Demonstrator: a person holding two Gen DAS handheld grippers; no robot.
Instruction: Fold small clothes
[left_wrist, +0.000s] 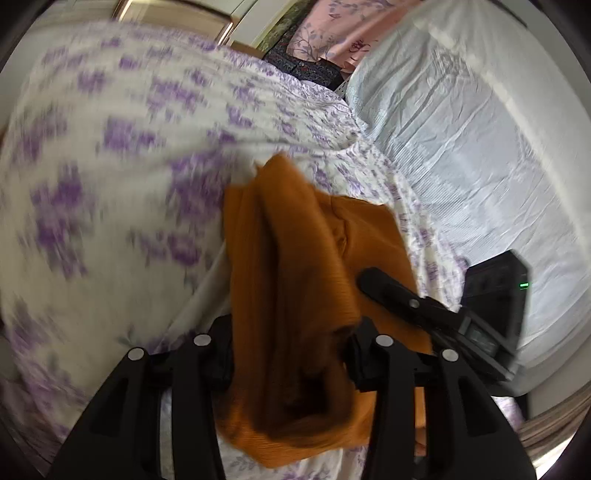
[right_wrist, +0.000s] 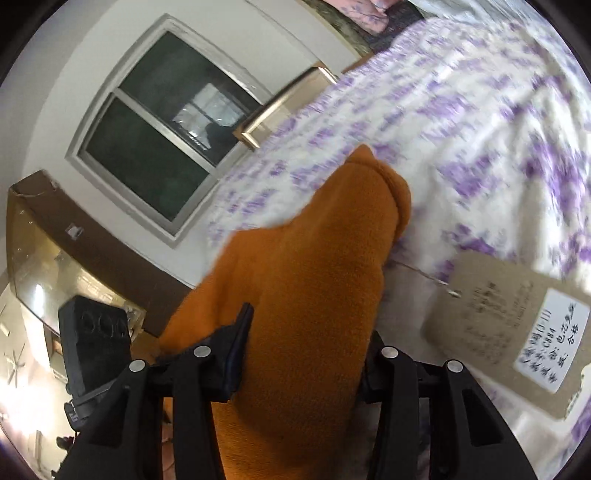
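- The orange knit garment (left_wrist: 295, 280) hangs bunched between the two claws, lifted above the bed (left_wrist: 110, 155) with its purple-flowered cover; it fills the lower middle of both views
- Left claw (left_wrist: 291, 354) is clamped on a thick bunch of the orange cloth, which spills out in front of and below its fingers
- Right claw (right_wrist: 299, 354) likewise grips the garment, the cloth swelling up between its fingers toward the centre of the frame
- Progress, as a judgement: early. No neat fold shows, and the garment is gathered and held up, not laid flat. Spreading it on the bed and making every fold seem left to do
- Only the right wrist view shows the cardboard hang tag (right_wrist: 513, 325) with a white label, dangling on a thread at the right of the frame, plus the window (right_wrist: 166, 125) at upper left
- Only the left wrist view shows the pale blue bedding (left_wrist: 461, 147) at the right and the pink flowered cloth (left_wrist: 343, 33) at the top
- Each view catches the other claw at its edge: at lower right in the left view, at lower left in the right view
- Background blur hints that both claws are moving
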